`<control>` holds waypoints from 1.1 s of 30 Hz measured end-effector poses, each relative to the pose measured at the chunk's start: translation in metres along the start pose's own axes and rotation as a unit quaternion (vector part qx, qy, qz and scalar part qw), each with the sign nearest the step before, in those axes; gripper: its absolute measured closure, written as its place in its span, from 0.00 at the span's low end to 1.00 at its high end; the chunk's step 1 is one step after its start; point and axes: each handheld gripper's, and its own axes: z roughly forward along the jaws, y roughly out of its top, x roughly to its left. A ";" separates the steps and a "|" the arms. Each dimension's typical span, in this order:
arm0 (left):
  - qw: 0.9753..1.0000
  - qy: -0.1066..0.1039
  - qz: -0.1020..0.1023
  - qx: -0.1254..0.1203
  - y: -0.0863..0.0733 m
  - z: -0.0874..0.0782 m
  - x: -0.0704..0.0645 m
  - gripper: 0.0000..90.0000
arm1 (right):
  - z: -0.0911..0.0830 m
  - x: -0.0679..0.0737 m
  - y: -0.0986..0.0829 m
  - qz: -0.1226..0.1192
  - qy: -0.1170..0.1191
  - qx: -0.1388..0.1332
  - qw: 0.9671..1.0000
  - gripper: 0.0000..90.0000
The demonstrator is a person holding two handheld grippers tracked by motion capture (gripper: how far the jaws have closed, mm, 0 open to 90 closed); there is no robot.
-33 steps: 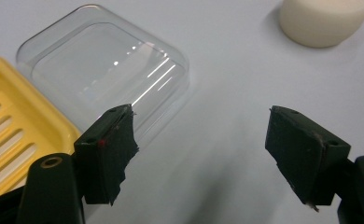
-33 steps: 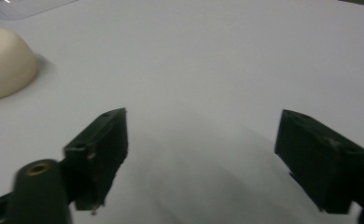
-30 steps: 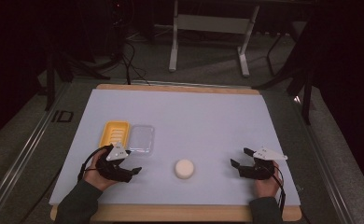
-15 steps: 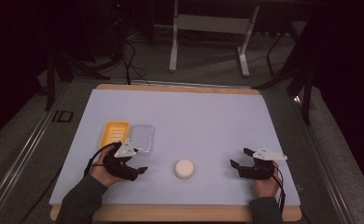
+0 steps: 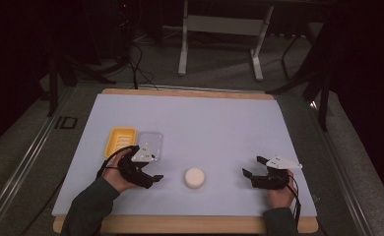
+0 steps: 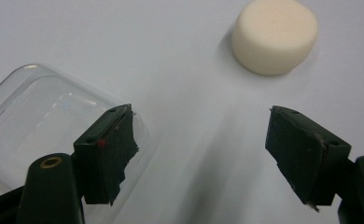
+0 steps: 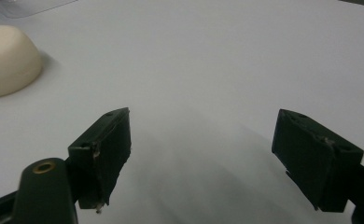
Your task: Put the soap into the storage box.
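I am holding my left claw [image 5: 148, 178] released beside the clear lid [image 6: 40, 121], aiming at the cream puck [image 6: 274, 36] at one o'clock, while my right claw [image 5: 255, 167] is resting released, apart.

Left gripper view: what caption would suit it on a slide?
Open left gripper poised above a white table, between a clear plastic tray and a round cream sponge.

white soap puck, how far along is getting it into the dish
Nothing looks done: the round white soap puck lies on the table, apart from the yellow dish and clear plastic lid. In hand: the left gripper is open, aimed toward it. The right gripper is open, empty. Grasping and placing remain.
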 end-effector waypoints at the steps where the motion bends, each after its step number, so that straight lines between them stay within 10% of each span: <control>1: 1.000 0.000 0.000 0.000 0.000 0.000 0.000 0.27 | 0.000 0.000 0.000 0.000 0.000 0.000 1.000 0.21; 33: 0.995 -0.039 0.069 0.068 0.040 0.028 -0.007 0.23 | 0.000 0.001 0.000 -0.003 0.002 0.002 1.000 0.21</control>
